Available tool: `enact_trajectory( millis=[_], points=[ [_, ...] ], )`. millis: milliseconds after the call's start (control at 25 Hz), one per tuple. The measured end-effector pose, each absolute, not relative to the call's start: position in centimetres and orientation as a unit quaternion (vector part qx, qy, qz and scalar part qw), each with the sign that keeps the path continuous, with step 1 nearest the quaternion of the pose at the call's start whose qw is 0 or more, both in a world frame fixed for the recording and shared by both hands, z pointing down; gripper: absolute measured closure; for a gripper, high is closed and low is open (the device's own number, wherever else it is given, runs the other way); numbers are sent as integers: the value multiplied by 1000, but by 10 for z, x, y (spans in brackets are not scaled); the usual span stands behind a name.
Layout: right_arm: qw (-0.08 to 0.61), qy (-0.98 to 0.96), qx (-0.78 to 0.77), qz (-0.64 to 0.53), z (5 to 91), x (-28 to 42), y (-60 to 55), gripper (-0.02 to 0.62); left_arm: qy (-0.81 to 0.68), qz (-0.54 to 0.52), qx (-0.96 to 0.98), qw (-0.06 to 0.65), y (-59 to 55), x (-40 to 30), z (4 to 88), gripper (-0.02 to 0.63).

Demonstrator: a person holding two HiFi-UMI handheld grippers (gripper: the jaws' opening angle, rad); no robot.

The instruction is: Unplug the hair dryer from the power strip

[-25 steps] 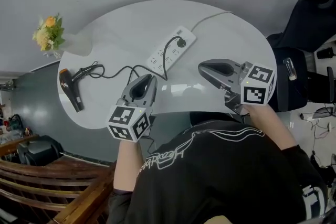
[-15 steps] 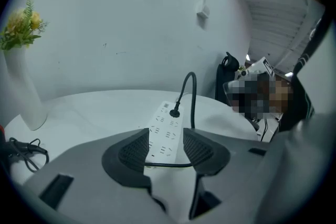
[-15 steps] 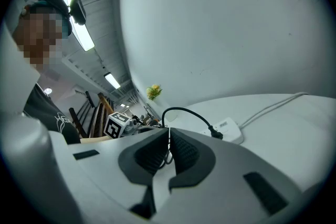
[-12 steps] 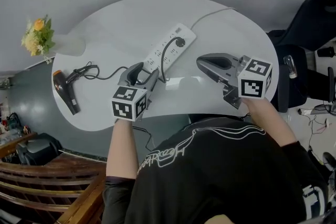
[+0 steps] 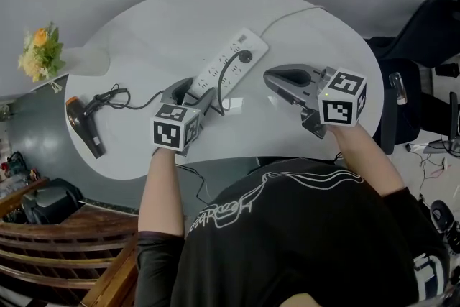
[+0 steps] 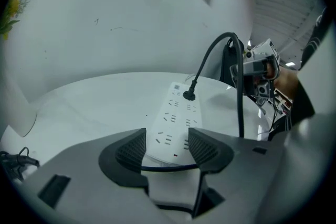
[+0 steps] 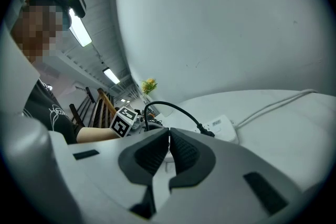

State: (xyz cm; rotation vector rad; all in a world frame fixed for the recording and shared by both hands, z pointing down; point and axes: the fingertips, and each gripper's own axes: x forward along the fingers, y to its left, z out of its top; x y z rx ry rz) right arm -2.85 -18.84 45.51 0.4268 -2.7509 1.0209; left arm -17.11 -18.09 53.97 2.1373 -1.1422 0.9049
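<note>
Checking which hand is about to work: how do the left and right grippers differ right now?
The left gripper has jaws apart, just opened, with the near end of the power strip between them, not pinched; the right gripper has jaws together on nothing. The left gripper tilts down over the strip; the right gripper sits beside it. Both carry marker cubes.

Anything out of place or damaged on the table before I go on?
Nothing spilled or damaged. The white power strip lies flat with the black plug seated. Only oddity: the black hair dryer lies on its side close to the white oval table's left edge.
</note>
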Motion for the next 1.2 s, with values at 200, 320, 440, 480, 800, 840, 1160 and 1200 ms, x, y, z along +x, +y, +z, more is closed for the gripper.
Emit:
enact_trajectory(
  millis=[200, 320, 440, 480, 800, 840, 1160, 1200],
  points=[
    [97, -927, 149, 331, 462, -34, -197, 597, -405, 367, 791, 276, -182, -174, 552, 360],
    [93, -929, 157, 323, 466, -33, -205, 597, -397, 360, 793, 290, -183, -173, 554, 360],
    [102, -931, 168, 309, 473, -33, -213, 595, -392, 361, 792, 296, -183, -173, 555, 359],
    [107, -931, 171, 303, 476, -33, -216, 596, -391, 362, 792, 297, -183, -173, 555, 359],
    [131, -942, 183, 250, 497, -50, -231, 594, -387, 367, 790, 302, -184, -175, 556, 359],
    [132, -943, 183, 243, 497, -51, -232, 594, -387, 366, 790, 303, -184, -174, 557, 359],
    [179, -954, 188, 146, 502, -68, -243, 506, -391, 366, 788, 303, -184, -173, 557, 359],
    [191, -954, 190, 130, 503, -71, -243, 506, -393, 365, 788, 302, -184, -173, 557, 359]
  ],
)
